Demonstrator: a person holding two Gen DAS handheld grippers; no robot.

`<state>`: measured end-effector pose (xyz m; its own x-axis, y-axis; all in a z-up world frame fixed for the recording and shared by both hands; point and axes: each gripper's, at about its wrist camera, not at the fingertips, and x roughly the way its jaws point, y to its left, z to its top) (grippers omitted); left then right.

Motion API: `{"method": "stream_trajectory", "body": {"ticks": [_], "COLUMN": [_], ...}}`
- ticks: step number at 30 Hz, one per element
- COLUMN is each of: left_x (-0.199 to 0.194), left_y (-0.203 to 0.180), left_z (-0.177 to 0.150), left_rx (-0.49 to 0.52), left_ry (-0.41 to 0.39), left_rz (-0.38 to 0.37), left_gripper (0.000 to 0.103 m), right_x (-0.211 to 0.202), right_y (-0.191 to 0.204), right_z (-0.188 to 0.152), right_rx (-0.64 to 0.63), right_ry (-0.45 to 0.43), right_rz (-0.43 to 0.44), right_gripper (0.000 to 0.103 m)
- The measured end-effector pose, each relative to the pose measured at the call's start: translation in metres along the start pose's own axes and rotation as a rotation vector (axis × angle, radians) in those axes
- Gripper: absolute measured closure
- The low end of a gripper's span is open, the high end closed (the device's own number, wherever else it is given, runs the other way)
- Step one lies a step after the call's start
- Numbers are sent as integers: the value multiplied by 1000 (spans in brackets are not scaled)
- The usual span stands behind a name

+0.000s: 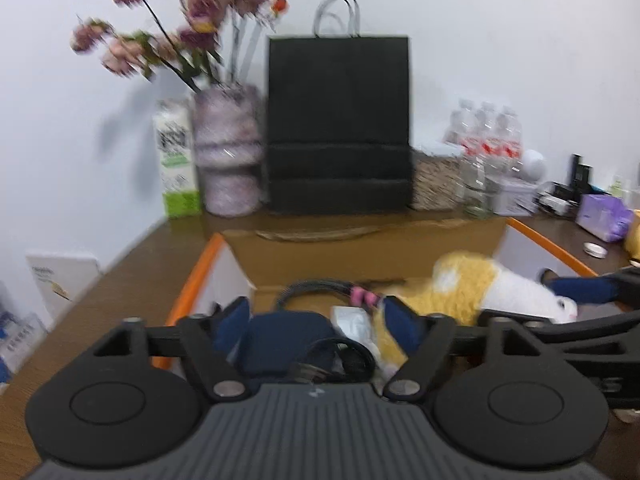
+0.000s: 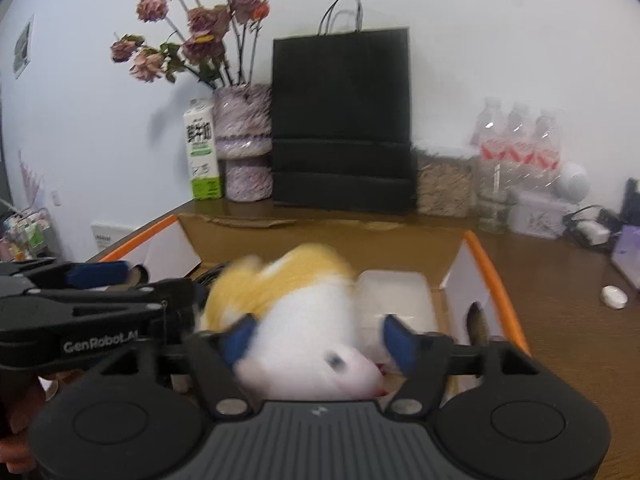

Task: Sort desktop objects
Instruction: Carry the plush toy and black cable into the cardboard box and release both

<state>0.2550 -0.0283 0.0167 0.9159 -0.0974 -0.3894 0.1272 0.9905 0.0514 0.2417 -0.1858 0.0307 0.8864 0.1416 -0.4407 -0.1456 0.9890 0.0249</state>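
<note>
A cardboard box with orange-edged flaps (image 1: pixel 280 256) (image 2: pixel 476 252) stands on the brown desk. Inside lie a yellow and white plush toy (image 1: pixel 496 292) (image 2: pixel 304 320), a dark blue pouch (image 1: pixel 288 340), a black cable with a pink tie (image 1: pixel 320 286) and a white packet (image 2: pixel 396 300). My left gripper (image 1: pixel 316 320) is open above the pouch, holding nothing. My right gripper (image 2: pixel 320 340) is open with its blue pads on either side of the plush; whether they touch it is unclear. The right gripper also shows in the left wrist view (image 1: pixel 580 288), and the left gripper shows in the right wrist view (image 2: pixel 96 276).
Behind the box stand a black paper bag (image 1: pixel 340 124), a vase of dried flowers (image 1: pixel 228 152), a milk carton (image 1: pixel 176 160), a speckled container (image 1: pixel 436 184) and water bottles (image 1: pixel 488 140). A purple packet (image 1: pixel 604 216) and a small white round lid (image 2: pixel 614 297) lie at the right.
</note>
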Motion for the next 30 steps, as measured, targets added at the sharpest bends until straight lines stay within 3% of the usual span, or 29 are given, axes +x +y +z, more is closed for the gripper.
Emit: {"method": "stream_trajectory", "body": {"ticks": [1, 2, 3, 30], "left_x": [-2, -4, -5, -38], "left_y": [1, 3, 5, 16], "left_z": [0, 0, 2, 12], "left_rx": [-5, -13, -22, -56], "left_ry": [-11, -23, -31, -92], "left_rz": [28, 42, 44, 13], "left_gripper": [3, 0, 0, 0], "right_x": [-4, -6, -8, -43], "right_y": [-2, -4, -6, -3], "right_z": [1, 1, 2, 9], "right_rx": [3, 10, 18, -10], "right_ry": [-18, -28, -33, -92], "right_rz": [-13, -17, -15, 14], "right_gripper": [8, 1, 0, 0]}}
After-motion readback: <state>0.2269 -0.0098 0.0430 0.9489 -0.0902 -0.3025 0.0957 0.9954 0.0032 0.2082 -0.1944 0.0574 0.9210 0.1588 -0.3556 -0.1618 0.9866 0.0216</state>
